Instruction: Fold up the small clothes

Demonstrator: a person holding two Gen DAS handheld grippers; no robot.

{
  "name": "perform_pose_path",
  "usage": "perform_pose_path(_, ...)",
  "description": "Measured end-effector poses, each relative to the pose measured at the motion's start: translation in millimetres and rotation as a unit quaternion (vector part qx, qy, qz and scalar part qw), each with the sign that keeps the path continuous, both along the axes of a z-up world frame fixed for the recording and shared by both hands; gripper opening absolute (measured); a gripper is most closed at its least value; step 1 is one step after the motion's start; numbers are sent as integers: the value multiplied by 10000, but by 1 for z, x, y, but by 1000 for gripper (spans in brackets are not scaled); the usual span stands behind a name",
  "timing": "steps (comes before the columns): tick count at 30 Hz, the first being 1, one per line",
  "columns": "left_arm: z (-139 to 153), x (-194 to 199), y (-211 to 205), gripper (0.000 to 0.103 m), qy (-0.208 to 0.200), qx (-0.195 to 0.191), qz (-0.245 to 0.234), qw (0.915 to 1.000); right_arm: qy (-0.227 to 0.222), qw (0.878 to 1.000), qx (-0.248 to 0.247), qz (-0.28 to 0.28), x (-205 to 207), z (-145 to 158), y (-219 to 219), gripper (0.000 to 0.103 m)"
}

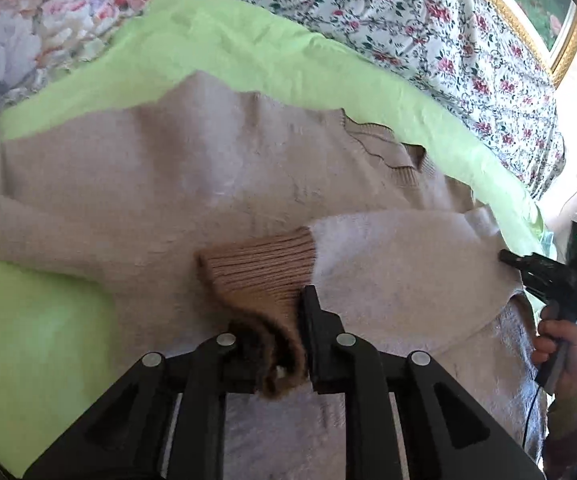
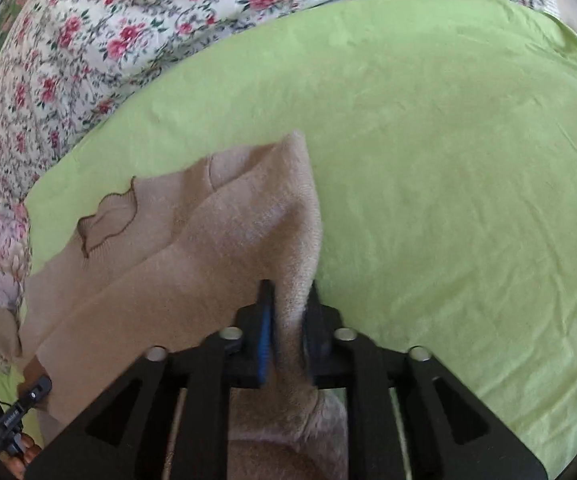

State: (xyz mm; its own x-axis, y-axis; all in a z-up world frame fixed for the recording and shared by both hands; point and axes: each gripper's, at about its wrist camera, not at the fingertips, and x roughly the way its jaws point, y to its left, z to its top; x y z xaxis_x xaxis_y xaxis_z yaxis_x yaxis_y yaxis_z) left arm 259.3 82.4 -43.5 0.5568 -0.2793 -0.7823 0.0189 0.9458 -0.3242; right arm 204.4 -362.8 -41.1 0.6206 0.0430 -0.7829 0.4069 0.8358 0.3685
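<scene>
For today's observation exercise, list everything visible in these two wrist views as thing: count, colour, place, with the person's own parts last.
sweater: one, beige, spread on the green sheet
ribbed cuff: one, tan, folded across the sweater's body
green sheet: one, light green, under the sweater
floral bedding: white with pink flowers, beyond the sheet
picture frame: one, gold, wall at upper right
left gripper: black, shut on the cuff
right gripper: black with blue pad, shut on the sweater's edge
hand: one, holding the right gripper's handle

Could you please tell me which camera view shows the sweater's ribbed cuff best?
The left wrist view: the ribbed cuff lies in plain sight there, pinched by the left gripper. The right wrist view doesn't show it.
</scene>
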Motion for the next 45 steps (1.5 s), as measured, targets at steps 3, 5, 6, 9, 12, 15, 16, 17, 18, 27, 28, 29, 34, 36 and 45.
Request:
perform_pose_path(3,9,-14,19,25,-65,-42,173,9998,-291,9994,211,-28,-22,14,6,39)
perform_pose_path(5,13,-25,36,28,-79,-93,365,9993,-535,9982,256,-28,-39,25,19,46)
perform_pose_path(6,14,-30,43,33,-79,-96,452,9989,-630,9975,319,20,-47,28,25,49)
perform_pose_path(9,17,-44,72,49,-67,-97,820,9966,-775,9944,629,356,-64,31,50,51)
perform_pose_path(12,20,-55,104,56,-70,-118,1248,9921,-694,9910,854,762,-76,26,80,51)
perform_pose_path(15,25,-59,137,61,-61,-164,1660,9860,-594,9872,958,1127,-80,21,107,51)
perform_pose_path(16,27,-59,148,63,-64,-155,1782,9839,-566,9863,976,1205,-83,20,113,51)
perform_pose_path(17,29,-58,158,67,-74,-133,1911,9814,-547,9851,1003,1286,-85,18,120,51)
perform_pose_path(18,31,-58,170,70,-91,-112,2061,9784,-529,9841,1017,1359,-86,17,126,51)
perform_pose_path(27,43,-39,255,74,-211,-71,3141,9491,-394,9805,1139,1551,-95,9,152,51)
perform_pose_path(28,47,-34,261,75,-233,-32,3227,9462,-364,9804,1153,1558,-95,7,154,51)
perform_pose_path(29,50,-29,269,76,-271,6,3301,9436,-345,9803,1158,1562,-96,6,155,51)
perform_pose_path(34,65,2,306,79,-404,250,3751,9258,-245,9779,1180,1708,-96,4,165,51)
perform_pose_path(36,69,9,314,43,-497,382,3811,9224,-254,9772,1186,1741,-97,4,167,51)
perform_pose_path(45,121,2,237,3,-1436,748,2680,9497,-281,9787,1167,1666,-108,1,160,51)
